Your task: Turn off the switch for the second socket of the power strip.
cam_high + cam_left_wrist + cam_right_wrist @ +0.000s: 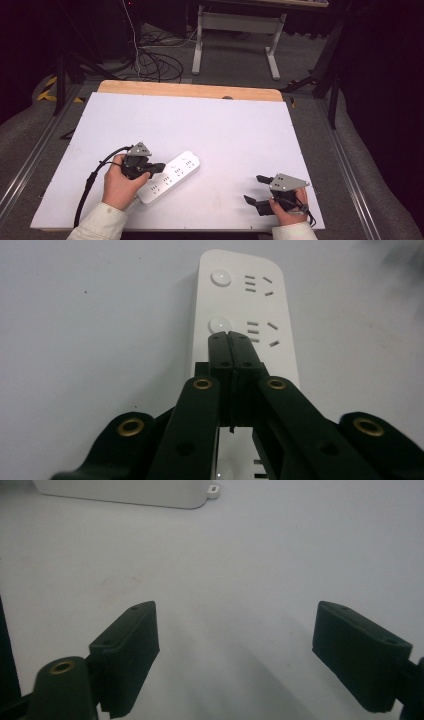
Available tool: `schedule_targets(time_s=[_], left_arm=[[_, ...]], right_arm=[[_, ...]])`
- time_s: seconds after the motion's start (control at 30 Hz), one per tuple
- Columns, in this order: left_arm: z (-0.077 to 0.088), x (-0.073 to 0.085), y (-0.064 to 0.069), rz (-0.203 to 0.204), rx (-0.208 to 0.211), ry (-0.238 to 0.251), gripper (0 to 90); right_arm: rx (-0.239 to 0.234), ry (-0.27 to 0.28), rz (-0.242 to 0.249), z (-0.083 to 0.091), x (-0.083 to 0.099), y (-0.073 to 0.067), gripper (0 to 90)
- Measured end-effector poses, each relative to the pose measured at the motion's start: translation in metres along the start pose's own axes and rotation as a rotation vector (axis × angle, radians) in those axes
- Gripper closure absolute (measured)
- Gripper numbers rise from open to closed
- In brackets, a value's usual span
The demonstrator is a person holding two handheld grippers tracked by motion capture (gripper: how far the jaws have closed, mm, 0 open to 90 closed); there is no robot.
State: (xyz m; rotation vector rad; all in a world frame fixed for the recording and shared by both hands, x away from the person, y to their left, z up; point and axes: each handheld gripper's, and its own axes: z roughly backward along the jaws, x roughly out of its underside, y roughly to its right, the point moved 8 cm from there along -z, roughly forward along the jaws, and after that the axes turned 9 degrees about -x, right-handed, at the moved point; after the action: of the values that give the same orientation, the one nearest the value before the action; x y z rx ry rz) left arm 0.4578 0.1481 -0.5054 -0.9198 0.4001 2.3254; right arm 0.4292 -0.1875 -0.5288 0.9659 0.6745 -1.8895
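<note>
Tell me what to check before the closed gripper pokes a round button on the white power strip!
1. Left gripper jaws shut together to make one tip: ok.
2. Tip lined up over a round button of the power strip: ok.
3. Tip already touching the button: cannot tell.
4. Power strip lying flat on the white table: ok.
5. Right gripper open, holding nothing, off to the side of the strip: ok.
6. Nothing plugged into the sockets near the tip: ok.
</note>
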Motion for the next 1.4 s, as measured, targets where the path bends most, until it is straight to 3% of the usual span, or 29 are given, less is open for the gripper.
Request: schedule_targets(time_s=[0.63, 1.0, 1.4], left_arm=[[-0.0053, 0.0054, 0.0019, -0.076, -0.031, -0.049, 90.0], [-0.0065, 0.0058, 0.0032, -0.076, -0.026, -0.047, 90.0], [-0.0084, 0.0071, 0.0034, -0.106, -0.045, -0.056, 90.0]], right_arm=[[0.002, 0.002, -0.003, 0.0003, 0.0002, 0.0004, 19.3], [0.0, 0.002, -0.003, 0.0003, 0.0002, 0.0003, 19.3], [-0.004, 0.005, -0.002, 0.0, 0.0, -0.0002, 19.1]])
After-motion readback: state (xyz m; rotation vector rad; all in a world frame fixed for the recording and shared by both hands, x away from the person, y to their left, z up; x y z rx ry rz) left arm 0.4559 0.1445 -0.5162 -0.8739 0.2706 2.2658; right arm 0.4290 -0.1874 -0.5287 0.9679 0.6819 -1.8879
